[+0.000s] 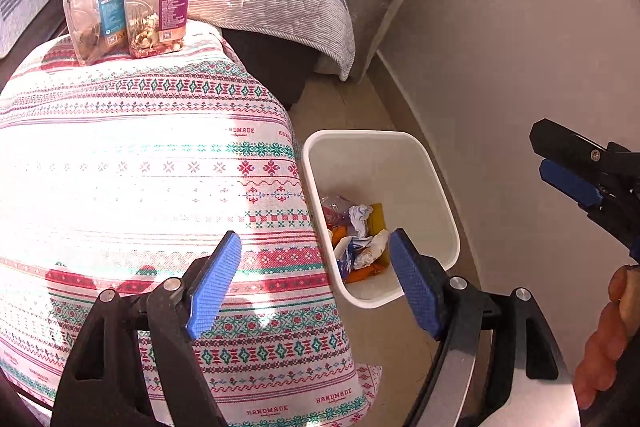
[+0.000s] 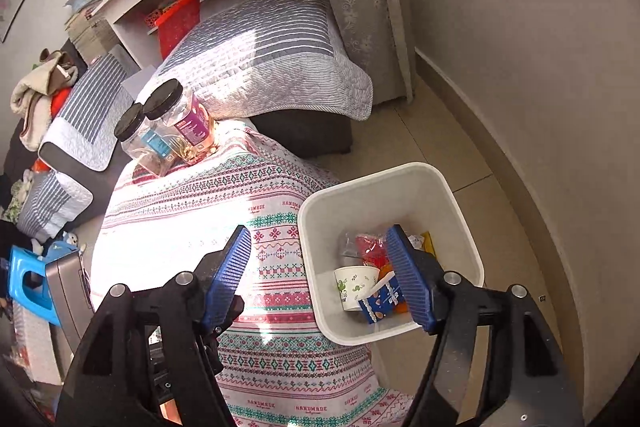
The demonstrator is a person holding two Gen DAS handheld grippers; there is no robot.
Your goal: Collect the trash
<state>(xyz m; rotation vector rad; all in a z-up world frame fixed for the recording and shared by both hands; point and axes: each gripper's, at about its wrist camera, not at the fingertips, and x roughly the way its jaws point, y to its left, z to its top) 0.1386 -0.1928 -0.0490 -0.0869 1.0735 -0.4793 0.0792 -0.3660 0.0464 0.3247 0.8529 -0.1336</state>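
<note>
The left hand-held gripper [image 1: 316,267] was wide open and held nothing. The right hand-held gripper [image 2: 320,267] was wide open too, with nothing between its blue fingers [image 2: 228,275]. The trash [image 2: 372,275] lay inside a white bin [image 2: 452,195] on the floor, just beside the table [image 1: 140,167]. In the bin were a paper cup [image 2: 354,285], crumpled paper [image 1: 360,217] and wrappers. The table had a patterned cloth on it. Two jars [image 1: 128,3] with black lids stood at its far end.
</note>
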